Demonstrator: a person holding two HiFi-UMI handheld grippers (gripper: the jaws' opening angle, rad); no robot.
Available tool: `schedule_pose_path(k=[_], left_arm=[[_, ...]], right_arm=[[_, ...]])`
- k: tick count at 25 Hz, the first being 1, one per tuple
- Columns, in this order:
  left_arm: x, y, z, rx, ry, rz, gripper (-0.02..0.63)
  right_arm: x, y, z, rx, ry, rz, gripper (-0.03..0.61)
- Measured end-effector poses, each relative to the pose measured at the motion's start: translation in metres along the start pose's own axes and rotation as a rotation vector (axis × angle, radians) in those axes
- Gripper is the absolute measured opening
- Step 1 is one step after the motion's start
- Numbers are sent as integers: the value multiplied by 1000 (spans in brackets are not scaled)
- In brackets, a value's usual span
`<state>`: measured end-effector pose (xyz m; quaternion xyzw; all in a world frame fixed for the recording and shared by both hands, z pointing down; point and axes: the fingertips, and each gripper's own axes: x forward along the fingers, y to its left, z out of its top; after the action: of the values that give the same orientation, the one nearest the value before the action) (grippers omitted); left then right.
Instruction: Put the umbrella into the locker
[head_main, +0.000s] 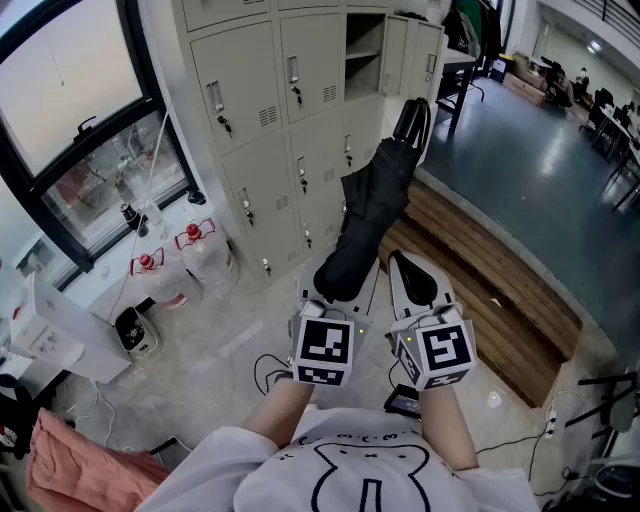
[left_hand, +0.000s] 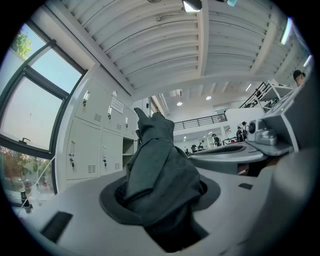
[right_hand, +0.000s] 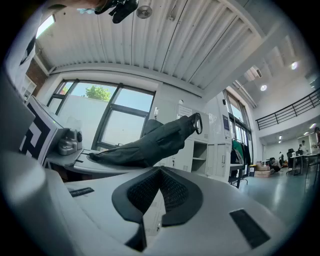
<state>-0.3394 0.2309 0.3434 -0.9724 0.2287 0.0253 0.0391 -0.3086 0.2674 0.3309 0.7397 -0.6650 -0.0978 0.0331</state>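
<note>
A folded black umbrella (head_main: 370, 215) sticks out level from my left gripper (head_main: 335, 290), which is shut on its lower end. Its looped handle (head_main: 412, 120) points toward the grey lockers, close to the open locker (head_main: 364, 50) with a shelf inside. In the left gripper view the umbrella's fabric (left_hand: 160, 170) fills the space between the pads of the left gripper (left_hand: 160, 200). My right gripper (head_main: 412, 275) hovers just right of the left one, shut and holding nothing. The right gripper view shows the right gripper (right_hand: 159, 192) with its pads together, the umbrella (right_hand: 150, 142) off to its left, and the open locker (right_hand: 200, 155) ahead.
A bank of grey lockers (head_main: 280, 130) with keys in the doors stands ahead. Two water bottles with red caps (head_main: 195, 250) sit on the floor by the window. A low wooden platform (head_main: 480, 290) runs on the right. Cables and a black device (head_main: 403, 402) lie near my feet.
</note>
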Motion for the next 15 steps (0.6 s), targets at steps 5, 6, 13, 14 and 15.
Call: schedule_pose_path(k=[5, 6, 13, 14, 15], left_arm=[[5, -20, 4, 8, -9, 7, 222], [6, -23, 4, 9, -13, 12, 222], [13, -27, 1, 6, -17, 61, 222], [15, -27, 0, 4, -15, 64, 222], [17, -26, -1, 2, -13, 67, 222]], right_arm=[[-12, -13, -2, 14, -6, 13, 21], [-15, -16, -3, 18, -12, 18, 21], [-21, -30, -12, 44, -62, 36, 21], [-20, -30, -13, 41, -61, 43, 21], [-19, -30, -14, 39, -63, 49, 21]])
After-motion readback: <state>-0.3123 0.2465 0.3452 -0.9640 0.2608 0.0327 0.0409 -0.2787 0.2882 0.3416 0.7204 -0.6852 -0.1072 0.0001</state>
